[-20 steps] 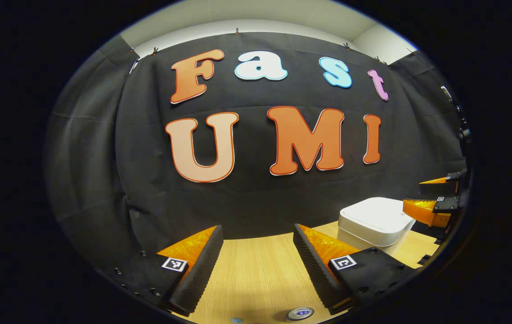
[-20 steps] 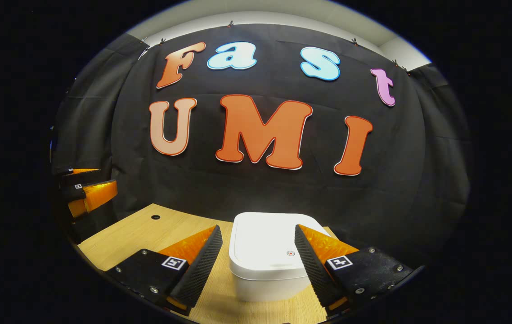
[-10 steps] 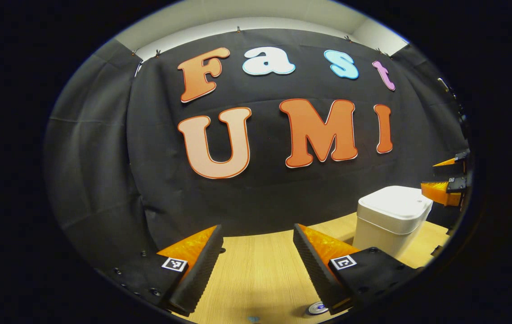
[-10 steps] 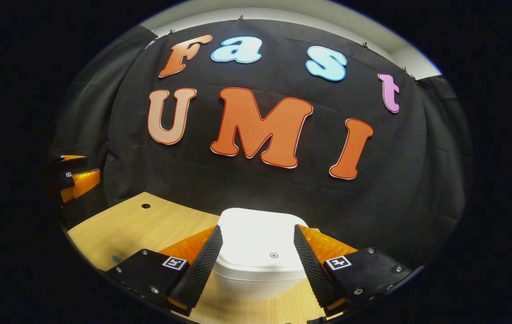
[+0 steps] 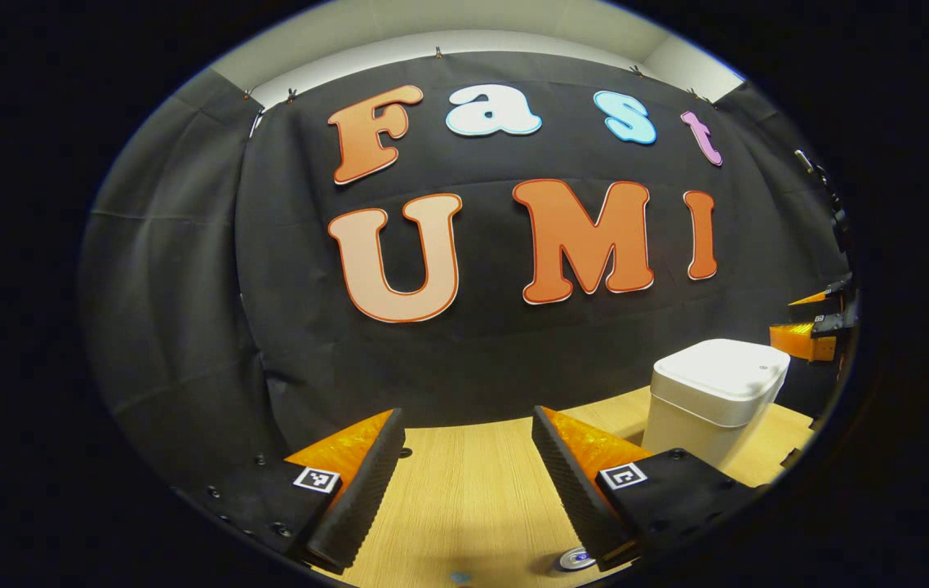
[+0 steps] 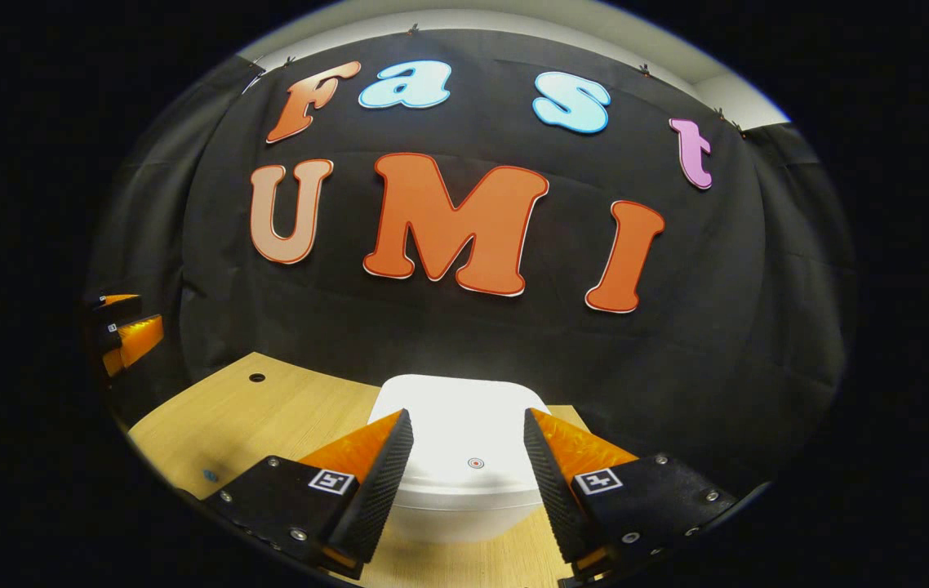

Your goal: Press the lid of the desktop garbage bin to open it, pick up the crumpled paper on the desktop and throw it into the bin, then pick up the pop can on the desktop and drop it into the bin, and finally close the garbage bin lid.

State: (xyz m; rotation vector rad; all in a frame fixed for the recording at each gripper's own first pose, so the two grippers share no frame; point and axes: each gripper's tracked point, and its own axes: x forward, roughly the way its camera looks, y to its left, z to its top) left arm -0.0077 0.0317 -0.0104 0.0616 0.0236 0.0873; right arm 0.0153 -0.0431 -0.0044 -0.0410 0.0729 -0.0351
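Right gripper fingers spread, poised over closed bin lid. Left gripper fingers spread above desk; can beneath.

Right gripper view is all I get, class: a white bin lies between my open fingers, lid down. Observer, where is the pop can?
Observer: In the left gripper view, the pop can is on the table, beside one finger of the left gripper.
Operator: Is that gripper holding anything?
Observer: No, its fingers are apart, with bare wood between them.
Operator: How high is mine?
Observer: The right gripper is about level with the lid, on the far side of the bin. I cannot tell if they touch.
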